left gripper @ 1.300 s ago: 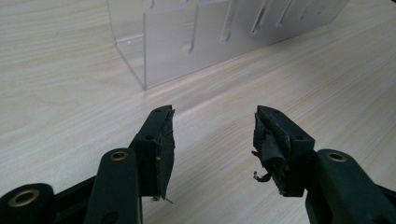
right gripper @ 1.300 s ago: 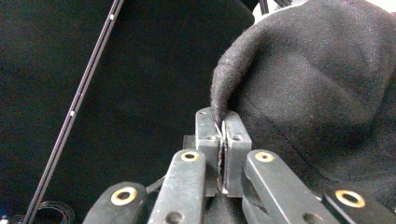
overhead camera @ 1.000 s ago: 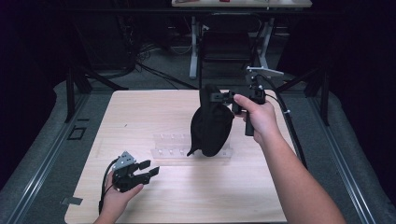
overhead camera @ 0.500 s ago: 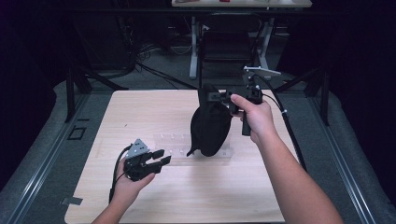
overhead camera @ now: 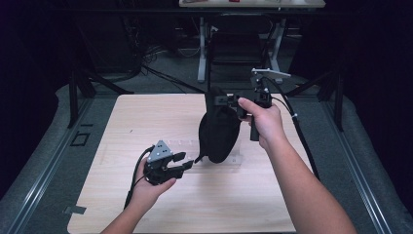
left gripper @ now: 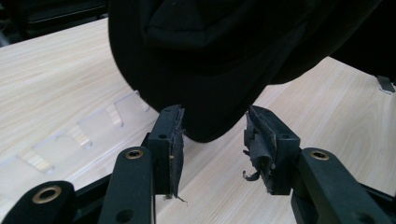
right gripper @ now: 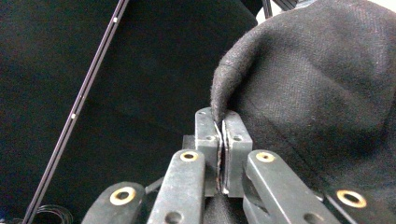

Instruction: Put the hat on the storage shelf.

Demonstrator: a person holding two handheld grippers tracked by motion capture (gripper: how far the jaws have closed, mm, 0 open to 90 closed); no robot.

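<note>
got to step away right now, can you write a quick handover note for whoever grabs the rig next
Right tool: shut on the top edge of the black woollen cloth cap, holding it up so it hangs over the light wooden table.
Left tool: open, jaws either side of the cap's lowest edge, not gripping.
Clear plastic tray: flat on the table under the cap.
Done: cap lifted.
Left: probably close the left tool on the lower edge.
</note>
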